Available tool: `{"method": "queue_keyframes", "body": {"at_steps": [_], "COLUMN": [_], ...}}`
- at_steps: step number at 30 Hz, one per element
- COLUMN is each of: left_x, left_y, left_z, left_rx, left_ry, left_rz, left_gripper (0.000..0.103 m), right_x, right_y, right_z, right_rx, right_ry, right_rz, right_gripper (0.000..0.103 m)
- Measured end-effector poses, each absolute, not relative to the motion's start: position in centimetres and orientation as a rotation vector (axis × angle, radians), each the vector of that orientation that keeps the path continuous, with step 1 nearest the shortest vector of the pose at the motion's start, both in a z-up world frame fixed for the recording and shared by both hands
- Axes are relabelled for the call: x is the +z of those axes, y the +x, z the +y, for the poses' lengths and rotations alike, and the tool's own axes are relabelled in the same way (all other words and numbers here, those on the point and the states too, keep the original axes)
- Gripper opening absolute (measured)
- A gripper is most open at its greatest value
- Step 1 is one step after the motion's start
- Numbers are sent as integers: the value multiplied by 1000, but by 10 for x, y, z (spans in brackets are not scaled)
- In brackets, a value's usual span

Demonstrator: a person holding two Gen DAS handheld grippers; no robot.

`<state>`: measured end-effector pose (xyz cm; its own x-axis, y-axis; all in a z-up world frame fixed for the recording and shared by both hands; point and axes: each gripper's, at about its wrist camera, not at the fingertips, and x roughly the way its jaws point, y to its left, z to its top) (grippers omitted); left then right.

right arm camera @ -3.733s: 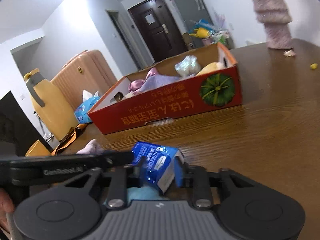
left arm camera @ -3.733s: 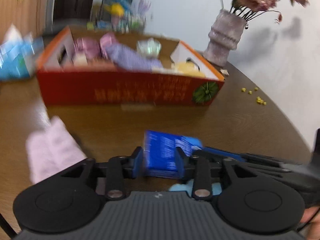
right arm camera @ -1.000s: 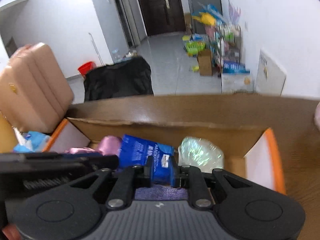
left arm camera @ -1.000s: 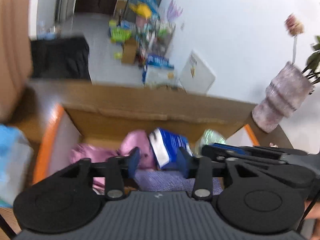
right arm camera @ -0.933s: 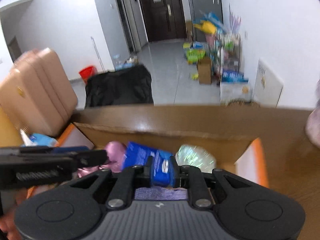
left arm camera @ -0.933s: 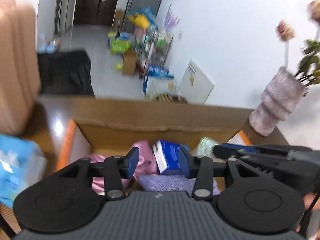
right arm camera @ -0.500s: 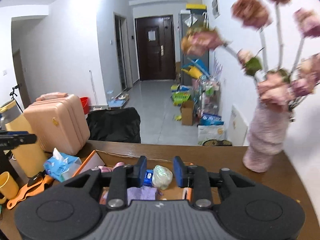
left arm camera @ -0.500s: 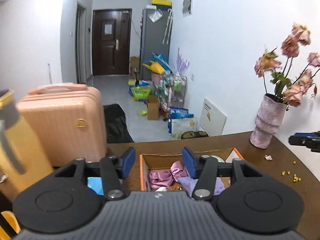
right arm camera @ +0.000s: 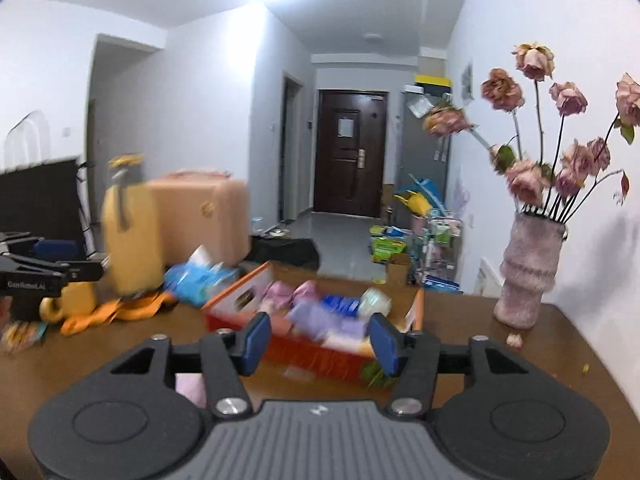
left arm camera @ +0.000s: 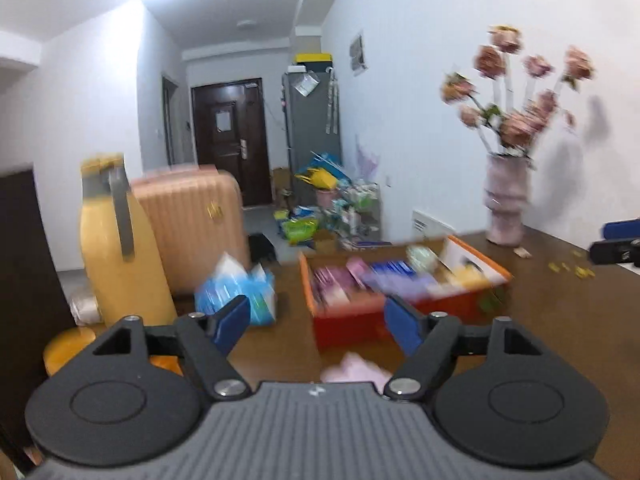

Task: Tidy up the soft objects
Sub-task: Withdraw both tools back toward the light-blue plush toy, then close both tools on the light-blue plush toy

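Pink cloth [left arm camera: 354, 368] lies on the table in front of the red box [left arm camera: 352, 320]. Left gripper [left arm camera: 318, 322] and right gripper [right arm camera: 318, 338] are both opening, empty. Best approach low, straddling the cloth's edges before pinching.

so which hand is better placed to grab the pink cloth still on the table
Left, probably. The pink cloth lies just ahead between the left tongs, which are opening and empty. From the right tongs, also opening and empty, it sits off to their left.
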<state>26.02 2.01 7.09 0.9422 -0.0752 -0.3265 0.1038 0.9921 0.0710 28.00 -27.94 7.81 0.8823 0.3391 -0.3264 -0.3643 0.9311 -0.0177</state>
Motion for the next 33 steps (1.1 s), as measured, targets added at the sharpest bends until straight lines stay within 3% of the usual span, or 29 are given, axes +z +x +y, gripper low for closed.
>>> {"method": "queue_keyframes", "body": {"at_steps": [7, 13, 27, 33], "left_x": [7, 0, -24, -46], "left_y": [214, 230, 330, 373], "left_z": [20, 18, -35, -42], "left_rx": [-216, -242, -427, -497], "left_ry": [-84, -80, -181, -294], "left_rz": [517, 555, 712, 833], "left_gripper": [83, 83, 67, 60], "right_x": [3, -16, -54, -73], "right_y": [220, 231, 302, 334], "right_z": [-276, -283, -294, -295], "right_rx": [428, 372, 366, 390], "right_ry": [162, 193, 359, 439], "right_rz": [451, 511, 626, 663], "right_gripper": [64, 64, 64, 55]}}
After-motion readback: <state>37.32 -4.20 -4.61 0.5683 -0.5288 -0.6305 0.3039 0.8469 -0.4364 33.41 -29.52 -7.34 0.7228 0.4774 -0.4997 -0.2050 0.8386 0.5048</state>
